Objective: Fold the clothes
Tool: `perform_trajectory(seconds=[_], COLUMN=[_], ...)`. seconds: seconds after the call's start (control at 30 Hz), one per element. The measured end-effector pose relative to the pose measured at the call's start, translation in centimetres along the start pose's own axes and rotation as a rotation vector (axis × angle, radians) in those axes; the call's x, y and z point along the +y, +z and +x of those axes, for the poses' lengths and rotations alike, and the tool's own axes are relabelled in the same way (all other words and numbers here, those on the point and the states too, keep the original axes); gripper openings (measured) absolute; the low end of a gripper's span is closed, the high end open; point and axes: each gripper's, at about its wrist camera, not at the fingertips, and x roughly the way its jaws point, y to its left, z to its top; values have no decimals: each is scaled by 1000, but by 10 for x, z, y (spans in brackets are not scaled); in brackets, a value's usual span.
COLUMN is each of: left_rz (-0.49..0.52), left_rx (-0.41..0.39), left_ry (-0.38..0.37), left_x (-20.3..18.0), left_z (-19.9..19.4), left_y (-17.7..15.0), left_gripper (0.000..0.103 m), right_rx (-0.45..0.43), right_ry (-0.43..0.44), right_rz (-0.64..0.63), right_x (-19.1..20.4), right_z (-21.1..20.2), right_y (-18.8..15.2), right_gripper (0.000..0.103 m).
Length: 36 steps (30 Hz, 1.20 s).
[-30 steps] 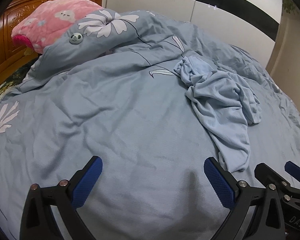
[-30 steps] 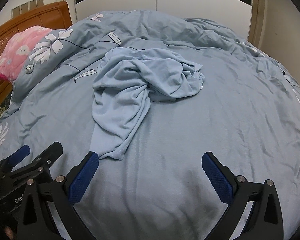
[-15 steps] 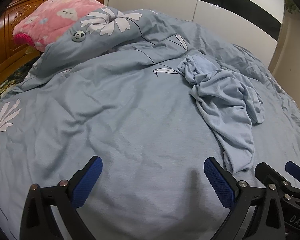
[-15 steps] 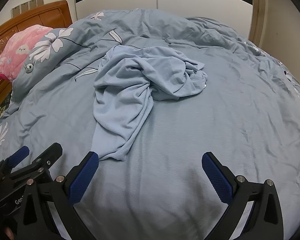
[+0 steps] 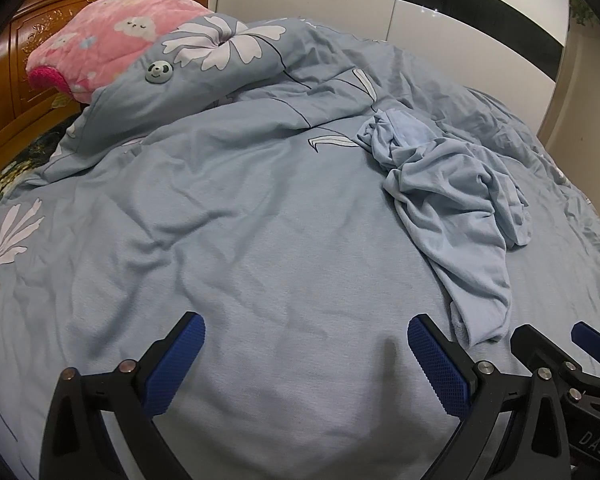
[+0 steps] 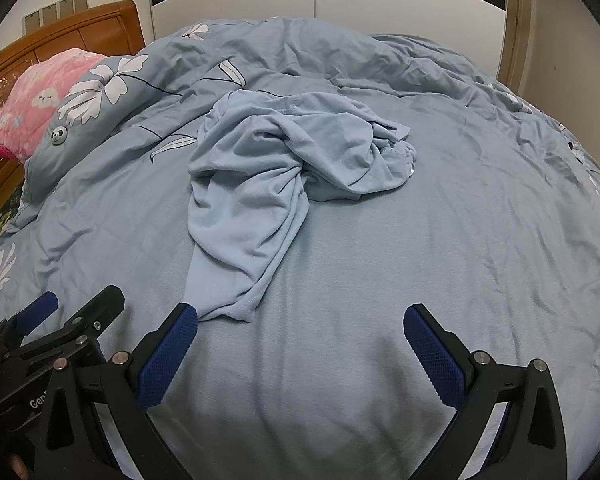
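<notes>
Soft matt jersey on the crumpled blue shirt [image 6: 268, 168], lying over a wrinkled cotton-look duvet [image 6: 440, 248]; fleecy pink blanket [image 5: 112, 40] up top, glossy carved wooden headboard [image 5: 32, 36] behind; mirror-shiny wardrobe doors [image 6: 400, 12]; left claw [image 5: 306, 364] shows matt black plastic, knurled blue pads [image 5: 440, 364], bright metal screws
</notes>
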Motion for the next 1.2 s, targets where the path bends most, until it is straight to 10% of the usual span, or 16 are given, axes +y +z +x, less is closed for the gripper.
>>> perform_trajectory(seconds=[0.9, 1.2], left_rz=[-32, -50], left_rx=[-7, -8], left_ry=[12, 31], left_x=[10, 19], left_z=[-3, -6], left_y=[3, 4], left_gripper=[103, 103], right_rx=[-90, 73], right_ry=[4, 95], right_rz=[-53, -80], right_x=[-9, 3], right_z=[2, 54], right_y=[41, 67], right_gripper=[103, 99])
